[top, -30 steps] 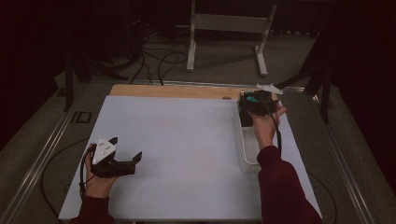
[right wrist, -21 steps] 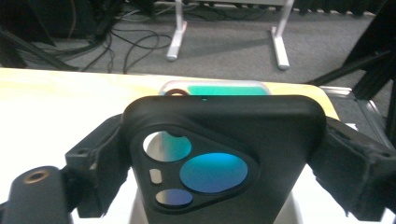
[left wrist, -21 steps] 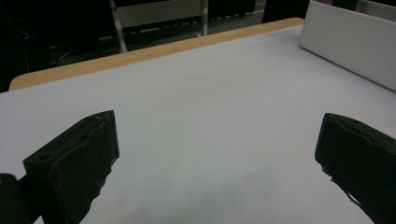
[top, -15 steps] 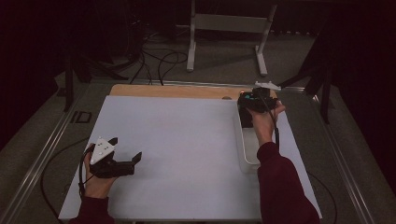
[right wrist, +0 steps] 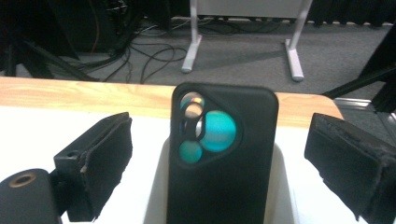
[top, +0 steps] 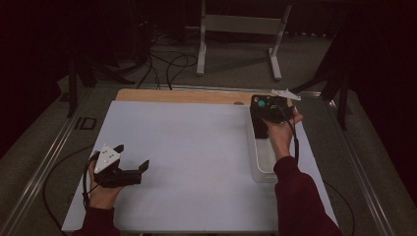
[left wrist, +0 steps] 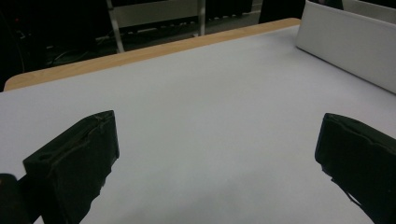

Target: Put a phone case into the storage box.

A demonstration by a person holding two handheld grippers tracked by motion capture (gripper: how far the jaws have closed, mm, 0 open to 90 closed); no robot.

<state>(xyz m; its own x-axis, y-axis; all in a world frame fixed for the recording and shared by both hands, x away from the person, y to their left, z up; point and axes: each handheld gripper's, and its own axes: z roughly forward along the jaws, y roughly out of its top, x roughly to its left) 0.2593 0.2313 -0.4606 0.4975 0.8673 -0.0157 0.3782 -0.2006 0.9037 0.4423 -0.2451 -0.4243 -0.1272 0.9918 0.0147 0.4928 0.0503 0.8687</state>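
A black phone [right wrist: 219,154] in a black case stands in the far end of a white tray [right wrist: 156,186], its back and teal-glinting lenses toward the right gripper view. My right gripper [right wrist: 219,126] has its jaws on either side of the phone, clear of it. They have just been opening and stand open. In the high view the right gripper [top: 269,107] hovers over the tray [top: 265,164] by the phone [top: 259,120]. My left gripper [top: 133,157] rests on the white table at the near left. It [left wrist: 217,119] is open with nothing between its jaws.
A white mat [top: 196,157] covers the table, with a bare wooden strip [top: 182,96] along the far edge. The tray's side wall [left wrist: 345,42] stands off to the left gripper's right. On the floor beyond lie cables [top: 167,64] and a metal stand [top: 236,39].
The right hand has shifted a little toward the far end of the tray. The left hand and its gripper have stayed put.
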